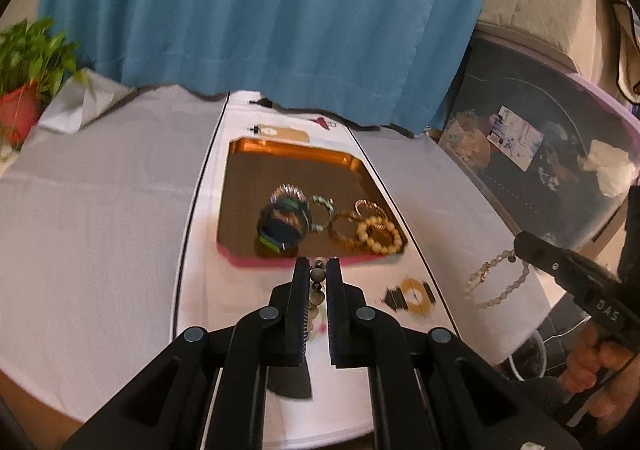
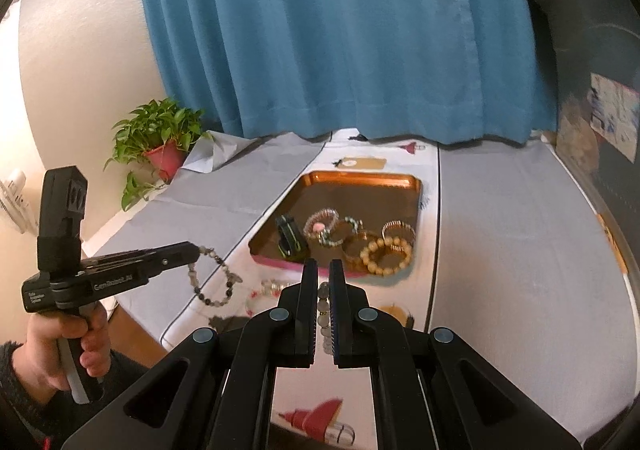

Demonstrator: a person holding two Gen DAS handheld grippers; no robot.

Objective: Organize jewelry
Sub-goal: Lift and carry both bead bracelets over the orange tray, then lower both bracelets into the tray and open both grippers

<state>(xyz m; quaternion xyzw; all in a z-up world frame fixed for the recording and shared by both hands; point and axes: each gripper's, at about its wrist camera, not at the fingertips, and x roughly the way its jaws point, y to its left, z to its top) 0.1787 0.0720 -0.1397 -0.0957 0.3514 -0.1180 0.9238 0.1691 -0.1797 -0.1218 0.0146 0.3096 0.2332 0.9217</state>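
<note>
Fingers of both grippers are clenched, each on its own beaded bracelet. In the left wrist view the left gripper [image 1: 318, 264] is seen pinching a dark-beaded bracelet [image 1: 317, 282], which hangs between the fingers above the near edge of the surface [image 1: 100, 218]. The right gripper [image 2: 323, 268] is clamped on a pale-beaded bracelet [image 2: 325, 320] in the same way; from the left wrist view that loop [image 1: 496, 282] is seen dangling clear of the surface near its right edge.

Step judged in hand: two bracelets are lifted and carried toward the copper tray [image 1: 256, 148], which lies further in along the white runner [image 1: 200, 210], toward the far edge. Next move judged: each loop is to be brought over a bare part of the tray, lowered and let go without snagging the pieces already there.

Count: two grippers, two held bracelets, one tray. In the tray roughly six pieces are counted: a dark watch-like band [image 1: 280, 234], a silvery bangle [image 1: 286, 194], a green-stone bracelet [image 1: 322, 212], a brown bead loop [image 1: 344, 230], a gold coil bangle [image 1: 370, 208], a cream bead bracelet [image 1: 380, 234]. Overlap makes the count uncertain. One potted plant [image 2: 160, 138] stands at the far left corner.
</note>
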